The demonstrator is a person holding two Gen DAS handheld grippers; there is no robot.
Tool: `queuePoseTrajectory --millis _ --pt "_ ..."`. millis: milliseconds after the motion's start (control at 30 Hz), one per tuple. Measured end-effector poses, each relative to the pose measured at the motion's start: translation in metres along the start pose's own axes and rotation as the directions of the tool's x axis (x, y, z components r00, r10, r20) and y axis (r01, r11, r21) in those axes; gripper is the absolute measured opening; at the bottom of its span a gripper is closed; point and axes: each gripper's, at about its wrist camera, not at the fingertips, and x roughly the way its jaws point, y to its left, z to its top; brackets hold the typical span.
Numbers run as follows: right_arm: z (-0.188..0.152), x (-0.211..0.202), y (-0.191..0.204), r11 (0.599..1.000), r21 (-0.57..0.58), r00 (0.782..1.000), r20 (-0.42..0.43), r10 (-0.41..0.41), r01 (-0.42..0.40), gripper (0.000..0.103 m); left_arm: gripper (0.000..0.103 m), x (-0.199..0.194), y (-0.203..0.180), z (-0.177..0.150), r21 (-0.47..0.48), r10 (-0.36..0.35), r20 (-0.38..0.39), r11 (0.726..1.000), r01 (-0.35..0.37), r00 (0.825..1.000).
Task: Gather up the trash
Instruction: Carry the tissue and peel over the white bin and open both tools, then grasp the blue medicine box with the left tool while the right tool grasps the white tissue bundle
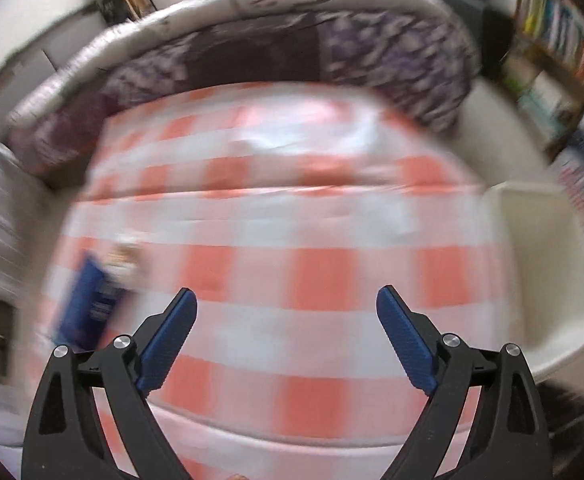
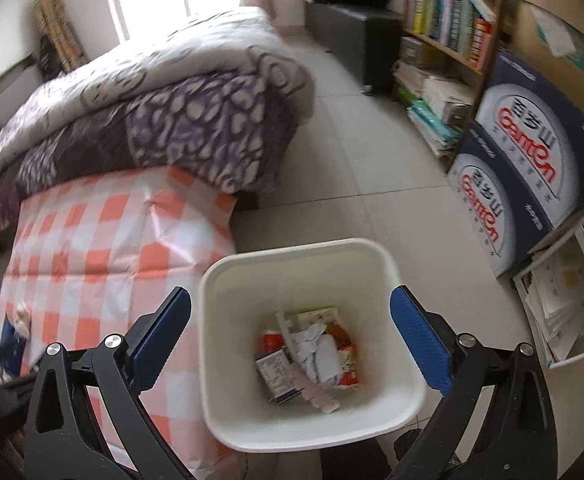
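My left gripper (image 1: 286,312) hangs over the orange-and-white checked cloth (image 1: 299,240) with its 2 blue pads spread wide and nothing between them. The left view is smeared by motion, so detail there is poor. At the cloth's left side I can make out a dark blue packet (image 1: 88,300) with a pale label band, lying tilted, and just beyond it a small whitish scrap that is too blurred to identify.

My right gripper (image 2: 292,320) is also wide open and empty, and it looks straight down into the white bin (image 2: 371,252), a squarish plastic tub with rounded corners standing on the tiled floor (image 2: 355,160), tight against the hanging edge of the checked cloth. The trash (image 2: 311,354) sits in a loose heap at the bottom of the bin: crumpled white paper on top, a red and orange printed wrapper beneath it, a small printed carton at the left of the heap, and a pale pink strip lying across the front.

In the right view the blue packet (image 2: 10,340) shows at the far left edge of the cloth, well apart from the bin. A folded purple-and-white quilt (image 2: 152,120) lies on the cloth's far end. 2 stacked blue boxes (image 2: 523,184) stand to the bin's right, beside a bookshelf (image 2: 451,20).
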Motion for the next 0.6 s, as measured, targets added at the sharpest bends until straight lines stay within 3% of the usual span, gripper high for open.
queuePoseTrajectory --millis 100,333,400,600 --pt "-0.004 0.008 0.024 0.999 -0.051 1.000 -0.022 0.005 -0.006 0.096 0.089 0.025 0.053 -0.008 -0.001 0.092 -0.056 0.996 -0.092 0.994" --pt "-0.019 0.026 0.097 0.983 -0.175 0.997 -0.049 0.051 -0.059 0.096 0.089 0.076 0.167 -0.024 -0.073 0.140 -0.166 0.985 -0.154 0.976" --pt "-0.026 0.031 0.124 0.971 -0.220 0.995 -0.055 0.085 -0.095 0.096 0.089 0.092 0.191 -0.030 -0.074 0.118 -0.182 0.988 -0.133 0.976" --pt "-0.045 0.056 0.197 0.928 -0.299 0.972 -0.139 0.190 -0.224 0.096 0.089 0.120 0.241 -0.044 -0.099 -0.045 -0.190 0.995 0.026 0.981"
